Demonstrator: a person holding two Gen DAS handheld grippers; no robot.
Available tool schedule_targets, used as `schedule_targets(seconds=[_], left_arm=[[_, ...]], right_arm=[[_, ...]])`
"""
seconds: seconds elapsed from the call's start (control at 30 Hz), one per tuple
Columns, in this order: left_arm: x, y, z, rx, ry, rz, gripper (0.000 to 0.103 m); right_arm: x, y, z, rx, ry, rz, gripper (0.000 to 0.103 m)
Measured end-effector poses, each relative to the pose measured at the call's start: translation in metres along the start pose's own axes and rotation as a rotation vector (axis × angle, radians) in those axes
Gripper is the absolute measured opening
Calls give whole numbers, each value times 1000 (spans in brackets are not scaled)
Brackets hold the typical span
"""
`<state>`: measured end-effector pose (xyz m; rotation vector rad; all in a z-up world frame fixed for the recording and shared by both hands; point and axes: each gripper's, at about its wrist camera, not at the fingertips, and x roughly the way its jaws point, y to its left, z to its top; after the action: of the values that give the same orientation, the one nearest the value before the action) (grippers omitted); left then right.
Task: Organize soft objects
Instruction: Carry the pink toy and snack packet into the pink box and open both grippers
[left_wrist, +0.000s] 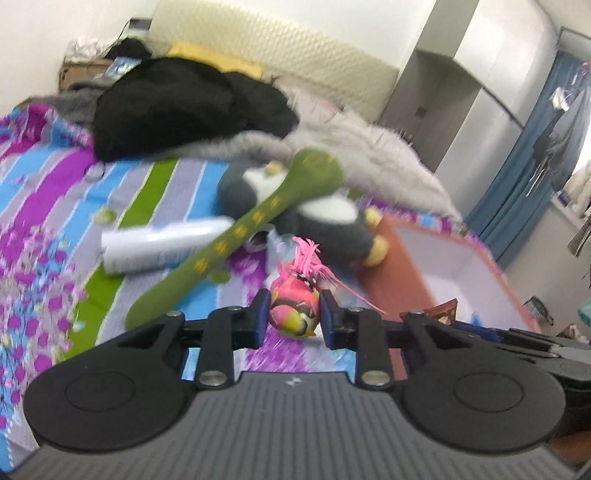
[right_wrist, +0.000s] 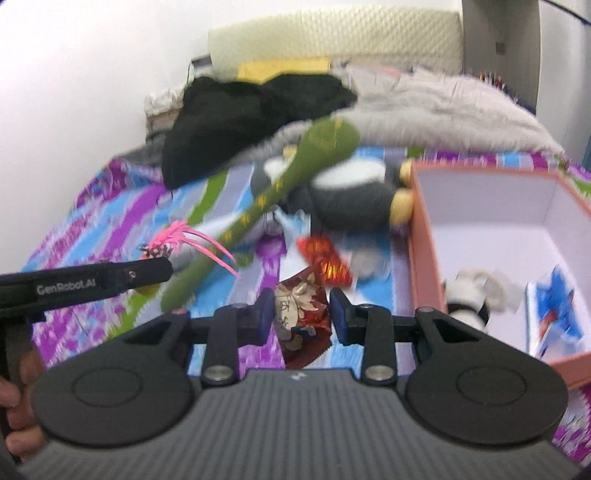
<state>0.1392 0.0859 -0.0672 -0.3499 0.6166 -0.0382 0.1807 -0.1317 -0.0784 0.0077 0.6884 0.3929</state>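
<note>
Bedspread (left_wrist: 44, 206), striped and loud, is taking up most of both views, with a black garment (left_wrist: 177, 107) and grey fur throw (left_wrist: 369, 147) piled at the back. I'm seeing the orange box (right_wrist: 424, 240) sitting on the right, a panda plush (right_wrist: 469, 299) already lying inside it. Grey penguin plush (left_wrist: 332, 221) and green snake plush (left_wrist: 236, 236) are still lying loose on the bed. My left gripper (left_wrist: 294, 314) is clamping a pink feathered bird toy (left_wrist: 295, 306), and my right gripper (right_wrist: 301, 314) is pinching a red patterned pouch (right_wrist: 301, 317). So I'm reckoning we're mid-carry with both. Next I'm thinking swing right over the box rim and let go.
</note>
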Motion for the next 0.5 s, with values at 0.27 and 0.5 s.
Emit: schedule_targets(seconds=[0.27,0.5], left_arm=[[-15,-60,50,37,-72,-78,33],[-3,-120,79,71,-87,-169,33]], right_arm=[[-40,-20,50,10,-125,2,36],[-68,-53,84,20,-211,-37,36]])
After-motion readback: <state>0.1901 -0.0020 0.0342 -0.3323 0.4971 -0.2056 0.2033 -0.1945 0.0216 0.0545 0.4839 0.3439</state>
